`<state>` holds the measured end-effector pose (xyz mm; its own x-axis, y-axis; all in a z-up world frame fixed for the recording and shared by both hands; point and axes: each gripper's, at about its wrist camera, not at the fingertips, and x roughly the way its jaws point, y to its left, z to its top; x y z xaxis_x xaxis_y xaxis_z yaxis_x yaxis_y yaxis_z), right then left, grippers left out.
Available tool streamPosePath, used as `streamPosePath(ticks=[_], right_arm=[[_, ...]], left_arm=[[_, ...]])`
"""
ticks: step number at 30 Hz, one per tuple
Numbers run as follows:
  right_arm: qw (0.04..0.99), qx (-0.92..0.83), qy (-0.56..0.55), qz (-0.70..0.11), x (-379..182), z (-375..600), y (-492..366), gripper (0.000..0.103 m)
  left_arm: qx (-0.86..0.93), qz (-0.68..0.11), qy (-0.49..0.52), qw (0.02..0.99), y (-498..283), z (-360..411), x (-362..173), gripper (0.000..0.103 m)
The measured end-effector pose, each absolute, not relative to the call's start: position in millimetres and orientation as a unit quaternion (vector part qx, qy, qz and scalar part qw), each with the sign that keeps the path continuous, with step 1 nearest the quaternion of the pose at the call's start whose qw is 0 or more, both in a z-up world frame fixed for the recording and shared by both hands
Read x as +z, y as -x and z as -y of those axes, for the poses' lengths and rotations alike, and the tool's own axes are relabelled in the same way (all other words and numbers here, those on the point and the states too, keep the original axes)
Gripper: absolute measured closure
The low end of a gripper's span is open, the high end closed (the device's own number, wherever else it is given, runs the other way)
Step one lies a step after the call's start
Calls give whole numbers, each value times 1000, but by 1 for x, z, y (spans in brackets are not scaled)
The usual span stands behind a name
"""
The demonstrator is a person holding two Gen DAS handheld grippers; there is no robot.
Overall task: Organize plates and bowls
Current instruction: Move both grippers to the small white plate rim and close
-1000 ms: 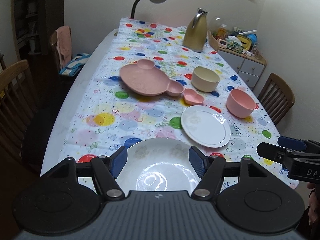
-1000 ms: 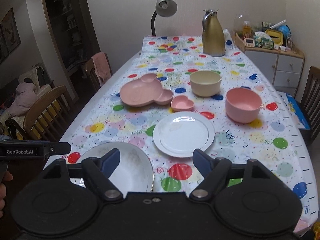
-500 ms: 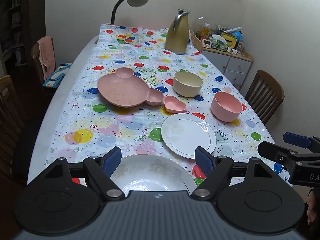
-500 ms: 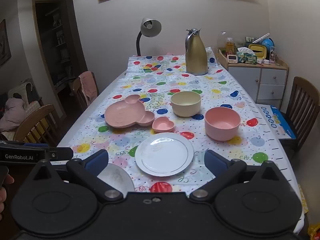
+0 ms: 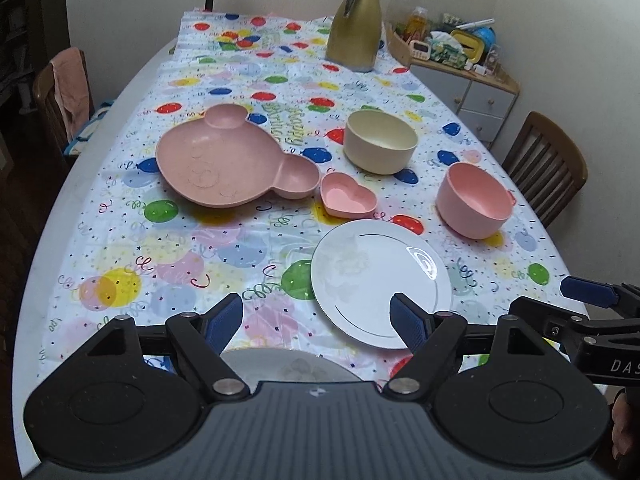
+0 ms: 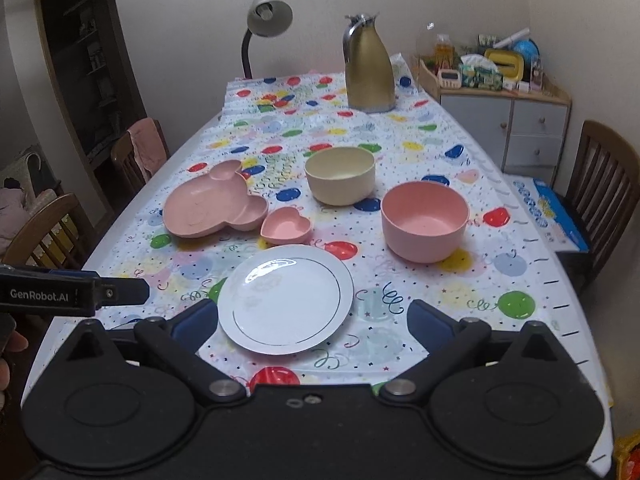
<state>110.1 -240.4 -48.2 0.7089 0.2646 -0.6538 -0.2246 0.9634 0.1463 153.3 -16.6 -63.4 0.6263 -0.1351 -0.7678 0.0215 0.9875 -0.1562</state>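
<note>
On the balloon tablecloth lie a pink mouse-shaped plate (image 5: 224,164), a pink heart dish (image 5: 348,200), a cream bowl (image 5: 380,144), a pink bowl (image 5: 474,200) and a white plate (image 5: 380,280). A second white dish (image 5: 292,368) peeks out just under my left gripper (image 5: 318,318), which is open and empty above the table's near edge. My right gripper (image 6: 312,322) is open and empty, hovering over the near side of the white plate (image 6: 286,298). The pink bowl (image 6: 424,220), cream bowl (image 6: 340,174), heart dish (image 6: 286,228) and mouse plate (image 6: 212,208) lie beyond it.
A gold thermos jug (image 6: 368,66) and a desk lamp (image 6: 264,26) stand at the table's far end. Wooden chairs (image 6: 600,188) stand on both sides. A cluttered drawer cabinet (image 6: 504,120) is at the back right.
Both grippers pulled back and rose, then came forward and lower over the table's near edge. The near white dish slid mostly out of sight under the left gripper. Both stayed open.
</note>
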Motion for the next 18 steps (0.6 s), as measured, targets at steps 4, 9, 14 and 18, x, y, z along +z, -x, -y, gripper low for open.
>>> streamPosePath(ticks=[4, 9, 14, 18], right_arm=[[915, 133, -35, -379, -62, 245, -136, 6], [900, 134, -50, -412, -84, 249, -170, 14], [883, 144, -55, -444, -105, 249, -197, 25], [871, 155, -60, -461, -117, 247, -214, 33]], left_arm=[[-33, -453, 72, 888, -178, 15, -81, 22], [-27, -478, 82, 874, -206, 16, -102, 22], [-26, -495, 82, 865, -225, 17, -119, 23], [-30, -503, 88, 859, -235, 17, -130, 23]])
